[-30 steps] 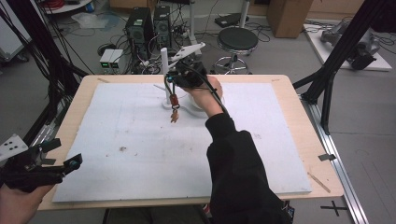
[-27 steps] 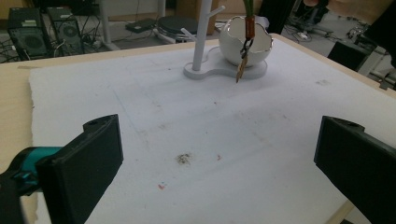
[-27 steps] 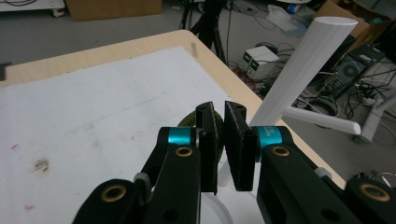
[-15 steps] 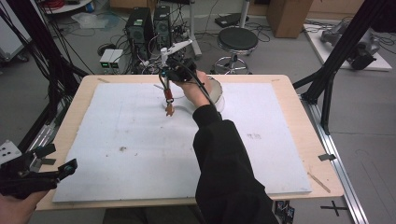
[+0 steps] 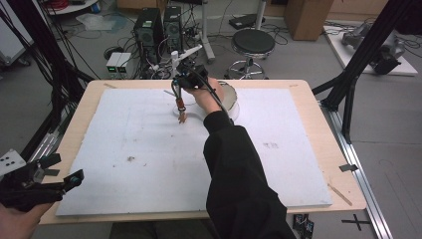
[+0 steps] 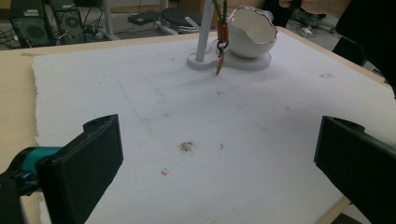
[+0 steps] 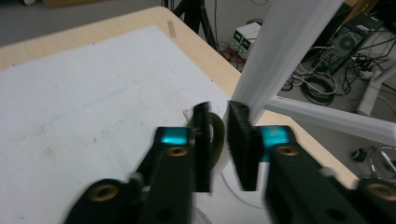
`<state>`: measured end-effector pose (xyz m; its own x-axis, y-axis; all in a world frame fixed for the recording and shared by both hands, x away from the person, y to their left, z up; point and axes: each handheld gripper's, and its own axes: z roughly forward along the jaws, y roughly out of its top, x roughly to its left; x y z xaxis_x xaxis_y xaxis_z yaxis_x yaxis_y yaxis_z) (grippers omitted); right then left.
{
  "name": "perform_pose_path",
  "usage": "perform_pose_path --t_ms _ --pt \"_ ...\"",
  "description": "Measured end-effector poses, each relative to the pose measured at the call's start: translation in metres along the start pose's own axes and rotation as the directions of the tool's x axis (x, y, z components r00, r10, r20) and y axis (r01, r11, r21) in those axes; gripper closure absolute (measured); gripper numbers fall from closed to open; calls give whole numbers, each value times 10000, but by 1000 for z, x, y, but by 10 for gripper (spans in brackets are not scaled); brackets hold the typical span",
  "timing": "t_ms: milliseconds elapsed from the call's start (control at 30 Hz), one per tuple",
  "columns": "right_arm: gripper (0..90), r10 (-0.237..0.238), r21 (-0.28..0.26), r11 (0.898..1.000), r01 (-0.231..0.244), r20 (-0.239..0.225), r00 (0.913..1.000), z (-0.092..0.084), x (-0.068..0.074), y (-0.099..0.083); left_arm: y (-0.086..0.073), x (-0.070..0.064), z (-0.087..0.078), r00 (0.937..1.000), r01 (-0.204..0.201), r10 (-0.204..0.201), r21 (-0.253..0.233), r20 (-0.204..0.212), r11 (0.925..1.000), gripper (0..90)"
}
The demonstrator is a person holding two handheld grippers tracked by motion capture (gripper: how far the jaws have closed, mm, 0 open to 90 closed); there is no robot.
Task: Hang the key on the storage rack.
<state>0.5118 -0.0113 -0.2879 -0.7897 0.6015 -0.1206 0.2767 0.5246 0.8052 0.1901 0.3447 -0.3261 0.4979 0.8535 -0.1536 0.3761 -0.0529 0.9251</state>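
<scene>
Pendant cord [image 6: 219,60], olive with an orange bead and a brown drop, hangs at the far side, well apart from the released left gripper [image 5: 64,168] at the near left table [image 5: 328,144] edge. Between them lies open, scuffed white foam sheet [image 5: 149,164]. Beyond, beside a smooth white post [image 6: 204,32] and jagged eggshell-shaped bowl [image 6: 252,32], the right gripper [image 7: 217,144] has its jaws almost together about the cord's loop; whether they clamp it cannot be told.

Wood table [image 5: 328,149] w/ white foam sheet [image 5: 149,149]; white stand [image 6: 204,46] + bowl [image 6: 252,32] on sheet
</scene>
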Motion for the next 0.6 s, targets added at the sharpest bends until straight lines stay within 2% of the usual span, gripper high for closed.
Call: perform_pose_path --t_ms 67,100,167,200,233,333,400,467,500,533,600 --pt "537 54 -26 10000 -54 60 10000 -5 0 0 1 0 0 10000 -20 20 -16 -31 10000 17" --pt "429 208 -197 9996 -207 70 9998 -13 -1 0 1 0 -1 10000 -47 47 -14 -40 10000 17" --pt "318 384 -443 9983 -382 45 9993 -22 -2 1 3 0 0 9999 -47 46 -69 -138 10000 17" --pt "318 384 -443 9983 -382 45 9993 -22 -2 1 4 0 1 9999 -17 16 -60 -130 10000 17" --pt "262 399 -567 9976 -399 -11 9992 -28 -2 1 5 0 2 10000 -9 8 -58 -84 10000 17" --pt "101 572 -685 9958 -611 -576 9967 -48 -2 -3 10 1 6 9999 -119 119 -46 -53 9999 17" --pt "101 627 -660 9956 -671 -676 9957 -54 -3 -5 13 1 11 9999 -116 117 -85 32 9999 17" --pt "101 975 -526 9932 -1034 -1034 9898 -66 -4 -10 17 2 16 9998 -173 174 -131 110 9998 17" --pt "101 1110 -629 9910 -1179 -1040 9884 -73 -4 -14 20 3 20 9997 -217 218 -111 138 9997 17" --pt "101 1029 -870 9899 -1123 -1058 9890 -83 -5 -22 22 4 22 9997 -177 179 -127 150 9998 17" --pt "101 917 -1005 9898 -1009 -920 9915 -97 -6 -34 26 5 28 9995 -200 205 -190 250 9996 17"
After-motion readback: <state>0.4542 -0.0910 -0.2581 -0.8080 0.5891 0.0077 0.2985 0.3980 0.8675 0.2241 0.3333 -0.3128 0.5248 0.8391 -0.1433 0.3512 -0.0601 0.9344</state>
